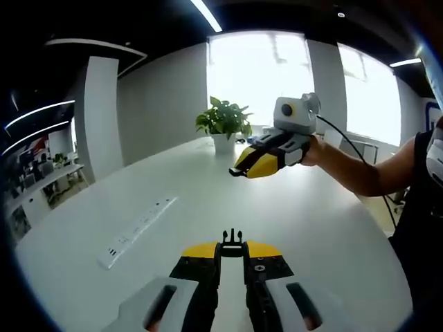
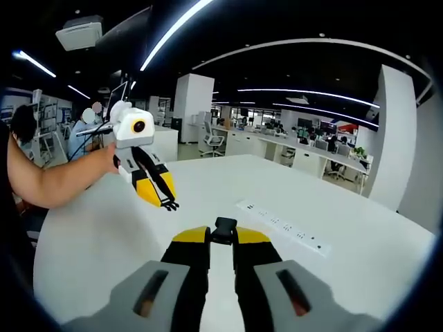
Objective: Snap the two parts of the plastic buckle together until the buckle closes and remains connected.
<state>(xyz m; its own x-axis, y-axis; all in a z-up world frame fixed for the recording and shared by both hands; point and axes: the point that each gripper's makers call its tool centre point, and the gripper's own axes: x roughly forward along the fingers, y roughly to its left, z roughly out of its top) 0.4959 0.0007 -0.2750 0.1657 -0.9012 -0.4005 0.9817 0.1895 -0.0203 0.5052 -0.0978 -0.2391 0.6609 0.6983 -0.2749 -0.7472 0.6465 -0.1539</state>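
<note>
**Black buckle halves held apart above the white table**

White and smooth, the long rounded table (image 1: 297,207) is stretching away under both grippers, its surface plain and faintly glossy. No brand or readable writing is showing anywhere; the only markings are small dark socket slots on the flat white power strip (image 1: 136,231), which is lying on the table to the left in the left gripper view and to the right (image 2: 284,227) in the right gripper view.

In the left gripper view, going left to right: the power strip, then the left gripper (image 1: 232,243) rising from the near edge, its yellow-tipped black jaws pressed on the pronged buckle half (image 1: 232,239), a small black plastic piece with prongs pointing away. Farther off, a leafy green plant in a white pot (image 1: 224,125) is standing on the table before bright windows. To the right, a person's hand is holding the right gripper (image 1: 237,170) in the air, its jaws closed around something dark at the tip that is too small to make out from here.

In the right gripper view, the left gripper (image 2: 169,204) is hanging in the air at the left, held by a bare arm, with the pronged buckle half (image 2: 170,205) pinched at its tip. At centre, the right gripper (image 2: 223,235) is pinching the socket buckle half (image 2: 223,230), a blocky black plastic piece, between its yellow-tipped jaws. The two halves are well apart, not joined.
</note>
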